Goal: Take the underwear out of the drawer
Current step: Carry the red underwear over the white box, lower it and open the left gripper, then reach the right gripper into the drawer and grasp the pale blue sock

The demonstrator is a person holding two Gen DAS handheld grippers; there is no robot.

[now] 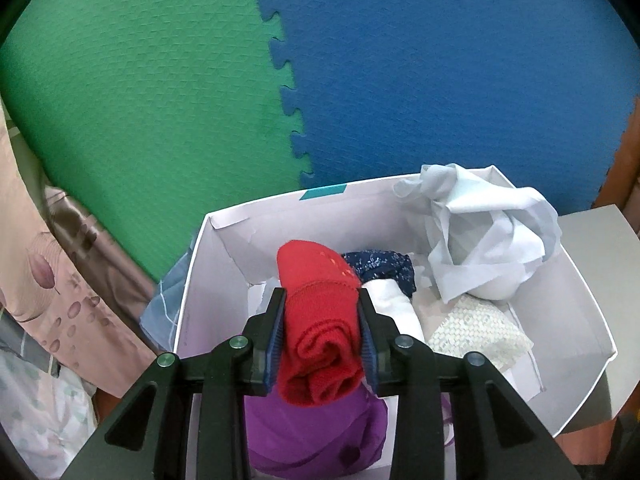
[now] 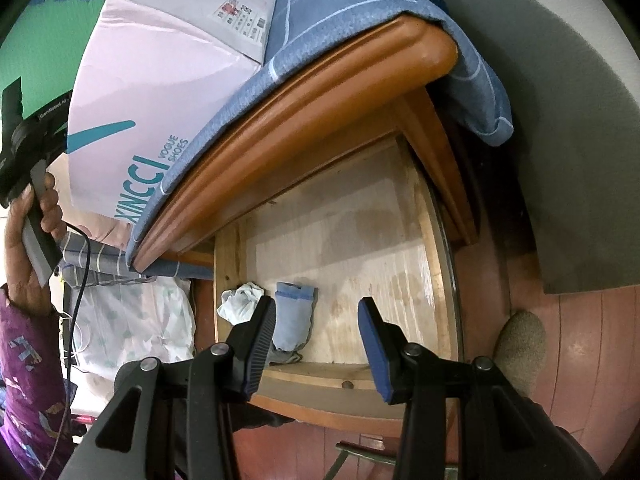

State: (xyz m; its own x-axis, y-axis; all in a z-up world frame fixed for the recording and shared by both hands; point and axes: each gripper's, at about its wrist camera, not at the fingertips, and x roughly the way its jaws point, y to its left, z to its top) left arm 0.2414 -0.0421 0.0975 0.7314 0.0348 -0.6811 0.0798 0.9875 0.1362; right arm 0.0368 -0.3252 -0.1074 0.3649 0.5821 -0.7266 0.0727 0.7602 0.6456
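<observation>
the left claw (image 1: 322, 312) grips a rolled red underwear (image 1: 320, 332) above a white shoe box (image 1: 592, 304) of clothes. the right claw (image 2: 316, 316) hangs half open, holding nothing, over the wooden drawer (image 2: 424, 216), with light blue underwear (image 2: 292, 320) at its 9 o'clock.

- Left gripper (image 1: 322, 316): I have it angled downward, both pads pressed on a rolled red garment (image 1: 320, 332).
- Right gripper (image 2: 316, 344): angled downward, jaws parted, nothing between them.
- My left hand (image 2: 34, 232): wrapped round its gripper's handle, purple sleeve (image 2: 28, 380) below.
</observation>
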